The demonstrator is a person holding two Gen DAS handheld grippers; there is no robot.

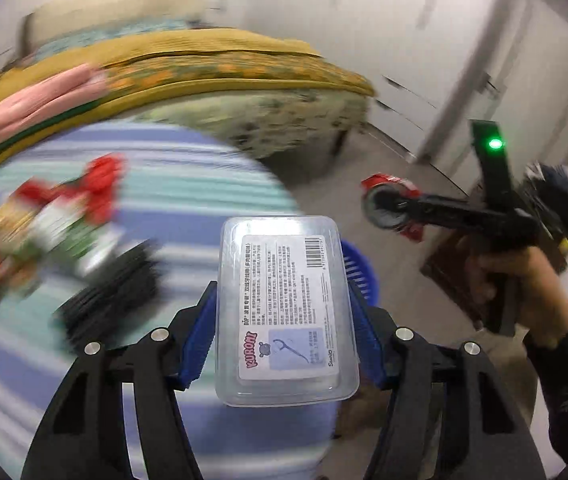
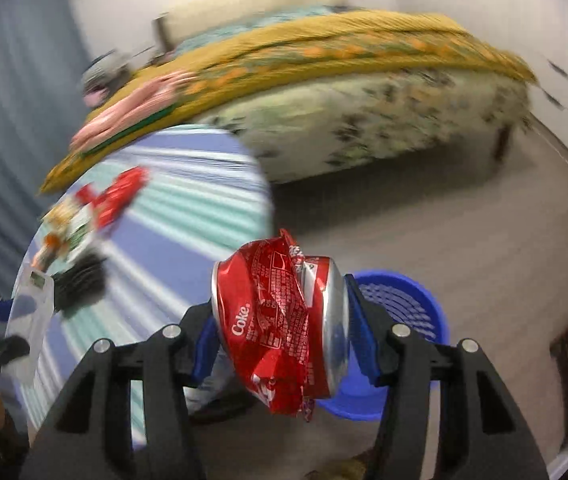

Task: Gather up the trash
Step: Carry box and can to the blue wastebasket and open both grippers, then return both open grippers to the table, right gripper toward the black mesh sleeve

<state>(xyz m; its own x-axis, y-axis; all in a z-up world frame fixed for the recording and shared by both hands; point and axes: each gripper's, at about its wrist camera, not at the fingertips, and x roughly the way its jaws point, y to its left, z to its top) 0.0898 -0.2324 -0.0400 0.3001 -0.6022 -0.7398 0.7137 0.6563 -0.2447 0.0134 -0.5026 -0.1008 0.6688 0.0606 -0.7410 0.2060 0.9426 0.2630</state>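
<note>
Trash rides in both tongs. Left wrist view: the left tongs point(image 1: 284, 320) clench a clear plastic box point(image 1: 286, 312) just above the blue basket point(image 1: 358, 270), beside the striped tabletop point(image 1: 188, 200). Right wrist view: the right tongs point(image 2: 280, 320) grasp a crushed cola can point(image 2: 280, 320) beside that basket point(image 2: 400, 300). Judging by this, carrying is under way; next, each load must hang over the basket before release.

Printed in white on the crushed red aluminium drinks can point(image 2: 280, 320): "Coke", running up the side, above rows of white small print too fine to read. On the white paper label of the clear rectangular plastic box point(image 1: 288, 312): a pink brand word that looks like "KUROMI", a barcode at the far corner, dense Chinese small print not legible, and a small logo at one edge, unclear.
</note>
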